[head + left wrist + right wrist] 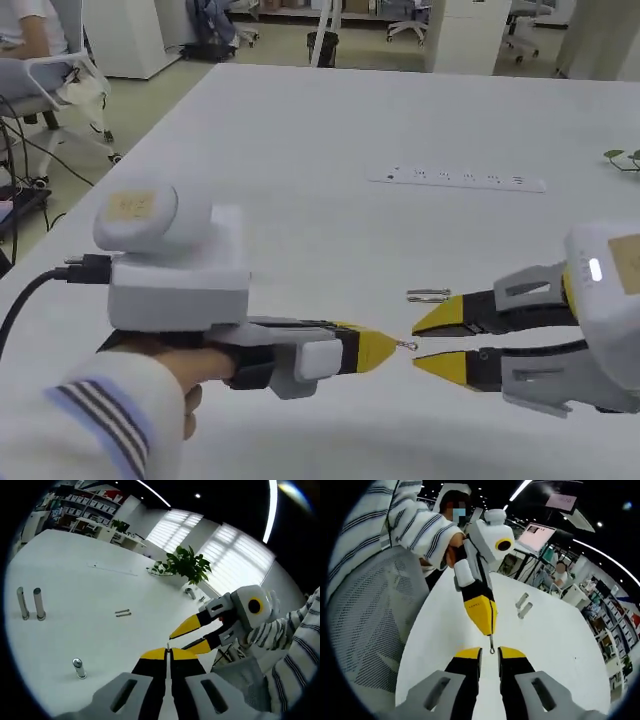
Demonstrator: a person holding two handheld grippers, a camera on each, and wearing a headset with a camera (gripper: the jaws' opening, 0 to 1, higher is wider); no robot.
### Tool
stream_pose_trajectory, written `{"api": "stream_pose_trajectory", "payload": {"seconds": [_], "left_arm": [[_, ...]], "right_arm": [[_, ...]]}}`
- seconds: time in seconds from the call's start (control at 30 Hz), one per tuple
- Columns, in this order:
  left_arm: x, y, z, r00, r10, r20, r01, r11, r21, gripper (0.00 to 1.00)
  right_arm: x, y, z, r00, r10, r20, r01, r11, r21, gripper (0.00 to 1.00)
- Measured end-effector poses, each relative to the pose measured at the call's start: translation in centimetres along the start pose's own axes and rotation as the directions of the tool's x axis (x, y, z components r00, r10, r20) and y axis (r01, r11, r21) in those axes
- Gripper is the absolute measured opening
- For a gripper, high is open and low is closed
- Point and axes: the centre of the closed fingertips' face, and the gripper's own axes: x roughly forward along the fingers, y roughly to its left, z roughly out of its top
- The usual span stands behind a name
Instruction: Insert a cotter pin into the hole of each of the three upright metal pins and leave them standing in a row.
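Observation:
My left gripper (390,347) is shut on a thin cotter pin (408,345), whose looped end sticks out past the yellow tips. Facing it from the right, my right gripper (418,343) is open, its jaws above and below that loop without touching it. In the right gripper view the cotter pin's loop (492,648) hangs between my own open jaws. In the left gripper view two upright metal pins (30,603) stand side by side at far left and a third metal pin (78,668) stands nearer. Loose cotter pins (428,295) lie on the white table.
A white power strip (460,180) lies farther back on the table (300,150). A potted plant (187,565) stands at the table's far side. Office chairs and cables are on the floor at left, beyond the table edge. Another person sits at a desk in the background.

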Motion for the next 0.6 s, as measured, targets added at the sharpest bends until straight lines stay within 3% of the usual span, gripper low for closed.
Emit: {"api": "stream_pose_trajectory", "payload": {"seconds": [0.03, 0.13, 0.2, 0.3, 0.4, 0.53, 0.6], "left_arm": [[-0.1, -0.1, 0.0, 1.0000, -0.004, 0.003, 0.004, 1.000, 0.023, 0.00], [-0.4, -0.4, -0.1, 0.9996, -0.028, -0.002, 0.028, 0.996, 0.082, 0.00], [-0.6, -0.9, -0.3, 0.9983, -0.058, -0.012, 0.058, 0.995, 0.085, 0.00], [-0.8, -1.5, -0.2, 0.9958, -0.091, -0.009, 0.092, 0.985, 0.145, 0.00], [-1.2, -2.1, 0.1, 0.9927, -0.121, -0.003, 0.118, 0.962, 0.244, 0.00], [-1.4, -2.4, -0.2, 0.9900, -0.140, -0.017, 0.138, 0.934, 0.330, 0.00], [-1.5, -2.6, -0.4, 0.9885, -0.148, -0.030, 0.148, 0.912, 0.383, 0.00]], "right_arm": [[-0.1, 0.1, 0.2, 0.9996, 0.017, 0.023, -0.018, 0.999, 0.048, 0.18], [-0.2, 0.2, 0.0, 0.9984, 0.043, 0.037, -0.046, 0.994, 0.097, 0.18], [-0.2, 0.4, 0.0, 0.9966, 0.065, 0.050, -0.071, 0.988, 0.135, 0.18], [-0.3, 1.1, 0.1, 0.9868, 0.134, 0.092, -0.150, 0.968, 0.200, 0.17], [-0.4, 1.3, 0.1, 0.9844, 0.147, 0.097, -0.164, 0.964, 0.211, 0.17], [-0.2, 2.1, -0.1, 0.9815, 0.172, 0.084, -0.186, 0.961, 0.205, 0.14], [-0.2, 2.5, -0.1, 0.9784, 0.187, 0.089, -0.202, 0.957, 0.210, 0.13]]}}
